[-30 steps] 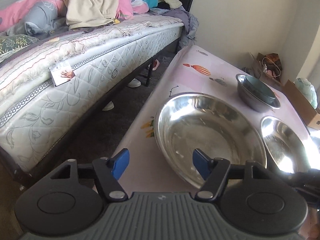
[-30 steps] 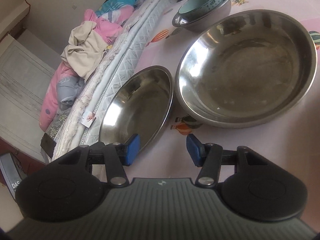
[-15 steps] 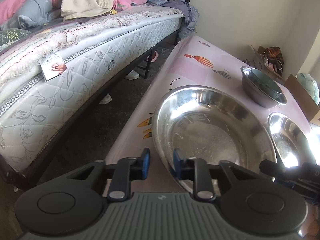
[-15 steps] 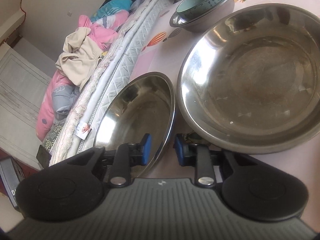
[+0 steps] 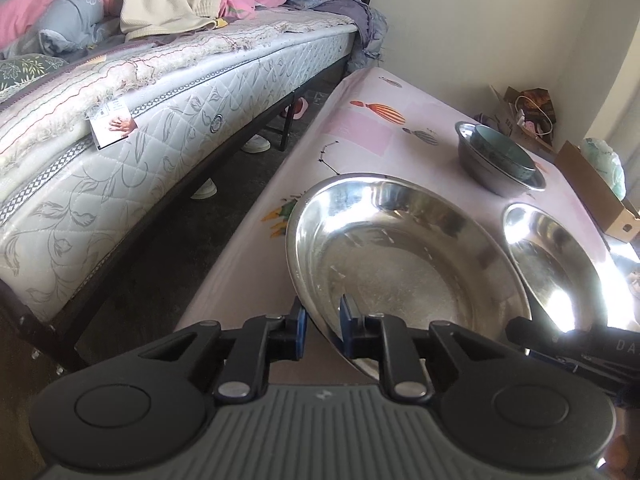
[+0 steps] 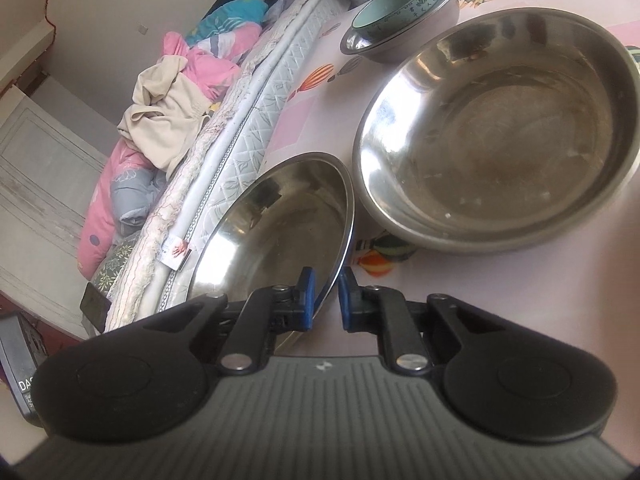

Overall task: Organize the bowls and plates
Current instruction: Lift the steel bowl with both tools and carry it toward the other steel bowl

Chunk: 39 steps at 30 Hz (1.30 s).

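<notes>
The tablecloth is pale pink with orange-striped balloons. 3 steel dishes shine silver: the basin, the plate and a bowl. Inside that bowl, at 12 o'clock from the basin, sits a teal bowl. The mattress is white, quilted with grey leaves. Gripper pads are blue.

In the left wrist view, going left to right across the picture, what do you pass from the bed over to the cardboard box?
mattress → left gripper shut on the large steel bowl → smaller steel bowl → cardboard box
</notes>
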Each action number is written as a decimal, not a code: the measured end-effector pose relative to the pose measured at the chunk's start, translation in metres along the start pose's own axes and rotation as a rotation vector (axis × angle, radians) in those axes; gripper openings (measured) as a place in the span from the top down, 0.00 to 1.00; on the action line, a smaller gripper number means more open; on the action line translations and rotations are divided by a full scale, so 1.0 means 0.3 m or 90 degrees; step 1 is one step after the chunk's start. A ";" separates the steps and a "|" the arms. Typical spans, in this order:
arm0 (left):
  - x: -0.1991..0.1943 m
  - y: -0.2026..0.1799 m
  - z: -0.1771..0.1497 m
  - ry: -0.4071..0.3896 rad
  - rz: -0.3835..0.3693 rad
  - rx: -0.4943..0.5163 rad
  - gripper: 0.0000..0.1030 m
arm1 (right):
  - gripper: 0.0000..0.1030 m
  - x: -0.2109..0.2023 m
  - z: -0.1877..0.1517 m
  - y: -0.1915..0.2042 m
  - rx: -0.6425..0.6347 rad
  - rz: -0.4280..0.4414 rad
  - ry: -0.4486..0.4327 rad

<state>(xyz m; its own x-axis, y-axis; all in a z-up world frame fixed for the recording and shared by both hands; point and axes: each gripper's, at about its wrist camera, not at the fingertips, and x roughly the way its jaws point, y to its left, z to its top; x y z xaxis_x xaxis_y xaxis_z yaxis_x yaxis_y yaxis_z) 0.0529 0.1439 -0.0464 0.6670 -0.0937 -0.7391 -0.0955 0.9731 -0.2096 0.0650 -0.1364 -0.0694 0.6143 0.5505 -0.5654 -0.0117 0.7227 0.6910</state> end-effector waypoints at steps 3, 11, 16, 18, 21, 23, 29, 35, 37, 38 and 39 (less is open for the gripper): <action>-0.043 -0.007 -0.039 0.001 -0.012 -0.002 0.82 | 0.89 -0.042 -0.027 -0.007 0.002 0.002 0.004; -0.124 -0.028 -0.155 0.019 -0.041 -0.006 0.81 | 0.89 -0.162 -0.119 -0.041 0.015 -0.007 0.008; -0.148 -0.036 -0.207 0.030 -0.061 -0.014 0.80 | 0.89 -0.223 -0.163 -0.058 0.023 -0.013 0.002; -0.150 -0.041 -0.221 0.036 -0.069 -0.012 0.79 | 0.88 -0.239 -0.175 -0.062 0.022 -0.020 -0.001; -0.147 -0.042 -0.233 0.041 -0.077 -0.013 0.79 | 0.87 -0.254 -0.184 -0.069 0.022 -0.028 -0.004; -0.148 -0.042 -0.232 0.039 -0.076 -0.011 0.78 | 0.87 -0.261 -0.185 -0.070 0.021 -0.032 -0.007; -0.154 -0.034 -0.225 0.024 -0.069 -0.005 0.72 | 0.85 -0.266 -0.184 -0.070 0.021 -0.042 -0.011; -0.143 -0.021 -0.198 0.012 -0.057 0.003 0.67 | 0.82 -0.254 -0.181 -0.087 0.032 -0.048 -0.010; -0.132 -0.019 -0.191 0.010 -0.054 0.005 0.67 | 0.82 -0.249 -0.179 -0.085 0.030 -0.049 -0.010; -0.126 -0.018 -0.187 0.010 -0.055 0.006 0.67 | 0.82 -0.246 -0.177 -0.085 0.030 -0.049 -0.010; -0.119 -0.018 -0.182 0.010 -0.056 0.008 0.67 | 0.82 -0.247 -0.179 -0.085 0.029 -0.049 -0.009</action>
<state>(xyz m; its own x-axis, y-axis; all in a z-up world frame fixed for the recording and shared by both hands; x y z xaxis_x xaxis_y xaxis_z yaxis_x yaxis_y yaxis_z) -0.0108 0.1306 -0.0540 0.6602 -0.1826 -0.7286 -0.0281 0.9633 -0.2669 -0.0227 -0.1733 -0.0693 0.6236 0.4877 -0.6110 0.0721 0.7424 0.6661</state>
